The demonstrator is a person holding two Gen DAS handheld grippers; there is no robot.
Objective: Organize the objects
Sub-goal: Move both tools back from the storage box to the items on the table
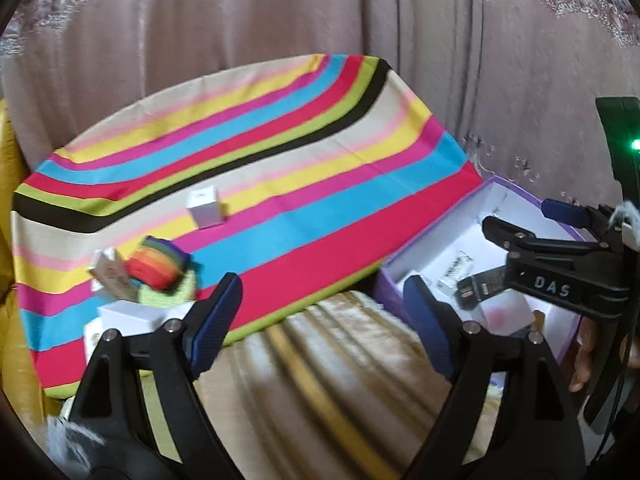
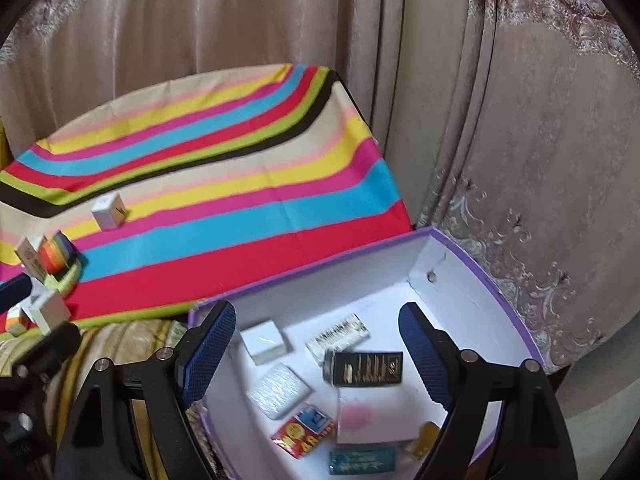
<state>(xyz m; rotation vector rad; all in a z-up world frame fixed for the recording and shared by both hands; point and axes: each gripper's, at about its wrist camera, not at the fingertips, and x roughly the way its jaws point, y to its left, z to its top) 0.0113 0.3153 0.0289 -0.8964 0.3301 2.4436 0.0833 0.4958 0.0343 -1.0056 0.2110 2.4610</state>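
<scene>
My left gripper (image 1: 320,292) stands open and empty above the near edge of a striped cloth (image 1: 304,216). On the cloth's left lie a rainbow roll (image 1: 158,266), a tan box (image 1: 114,276), a green piece (image 1: 168,294) and white boxes (image 1: 132,316); a white cube (image 1: 206,206) sits farther back. My right gripper (image 2: 316,316) is open over a purple box (image 2: 440,256) with a white inside. In that box lie a black pack (image 2: 368,368), a small white box (image 2: 266,340), a wrapped packet (image 2: 280,394), a red and blue pack (image 2: 304,434) and a teal pack (image 2: 362,460).
Pinkish curtains (image 1: 280,20) hang close behind the cloth and the box. Gold patterned fabric (image 1: 320,380) runs along the near side under both grippers. A person's hand (image 1: 584,360) holds the right gripper (image 1: 520,216) at the right edge. A yellow surface (image 1: 8,200) borders the far left.
</scene>
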